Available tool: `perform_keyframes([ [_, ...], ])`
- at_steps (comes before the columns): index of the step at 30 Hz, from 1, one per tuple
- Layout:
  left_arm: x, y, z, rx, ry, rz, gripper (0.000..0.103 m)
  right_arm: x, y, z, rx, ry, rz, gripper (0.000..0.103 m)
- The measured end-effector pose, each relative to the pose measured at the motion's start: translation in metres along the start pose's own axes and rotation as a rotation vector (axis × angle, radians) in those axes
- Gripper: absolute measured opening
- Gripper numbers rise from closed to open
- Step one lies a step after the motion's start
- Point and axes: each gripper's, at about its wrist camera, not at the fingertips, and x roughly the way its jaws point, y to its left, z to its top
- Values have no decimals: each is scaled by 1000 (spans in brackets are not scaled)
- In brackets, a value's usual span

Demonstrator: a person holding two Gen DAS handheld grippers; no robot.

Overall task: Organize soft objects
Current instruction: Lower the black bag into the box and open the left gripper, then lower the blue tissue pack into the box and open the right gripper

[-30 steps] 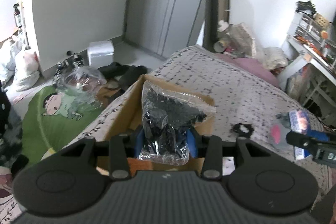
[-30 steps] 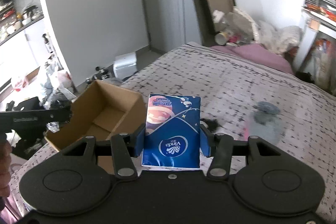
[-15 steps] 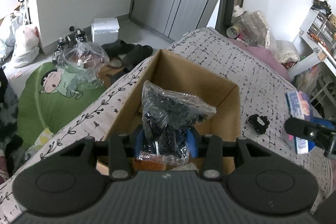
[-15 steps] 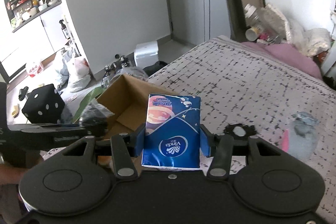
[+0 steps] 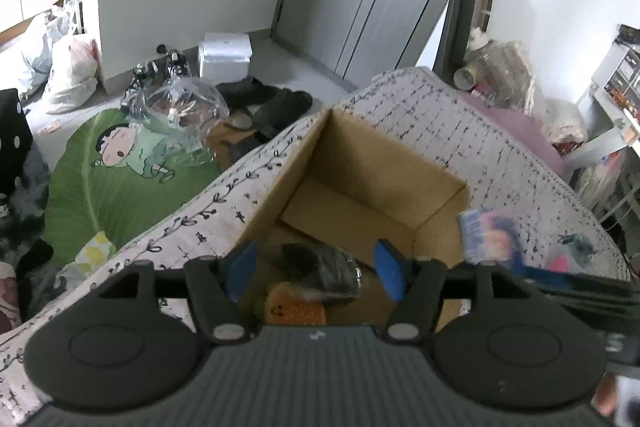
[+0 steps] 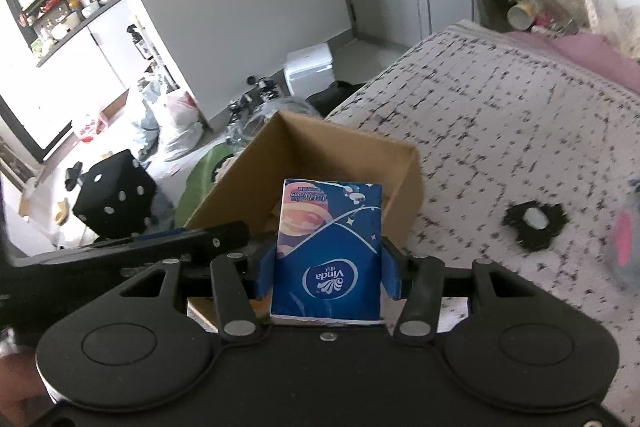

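An open cardboard box (image 5: 380, 163) stands on the patterned bed (image 5: 460, 139); it also shows in the right wrist view (image 6: 340, 151). My left gripper (image 5: 316, 269) is open over the box. The clear bag of black items (image 5: 320, 271) lies inside the box on an orange soft toy (image 5: 294, 307). My right gripper (image 6: 326, 271) is shut on a blue Vinda tissue pack (image 6: 328, 251), held by the box's right side; the pack shows blurred in the left wrist view (image 5: 488, 239).
A black scrunchie (image 6: 534, 221) and a grey-and-pink soft item (image 6: 624, 239) lie on the bed right of the box. On the floor are a green cartoon mat (image 5: 116, 171), plastic bags (image 5: 180, 107), a black dice cushion (image 6: 116, 199) and a white box (image 5: 226, 55).
My left gripper opened and dropped the bag of black items into the box. My right gripper carried the tissue pack closer to the box.
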Motion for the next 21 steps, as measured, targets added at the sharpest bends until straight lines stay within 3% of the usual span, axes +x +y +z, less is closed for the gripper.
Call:
perform_keyframes([
  [13, -36, 12, -3, -59, -68, 5, 72, 22, -5, -4, 96, 38, -2, 51],
  [21, -43, 19, -14, -113, -90, 10, 75, 23, -7, -3, 117, 33, 11, 59],
])
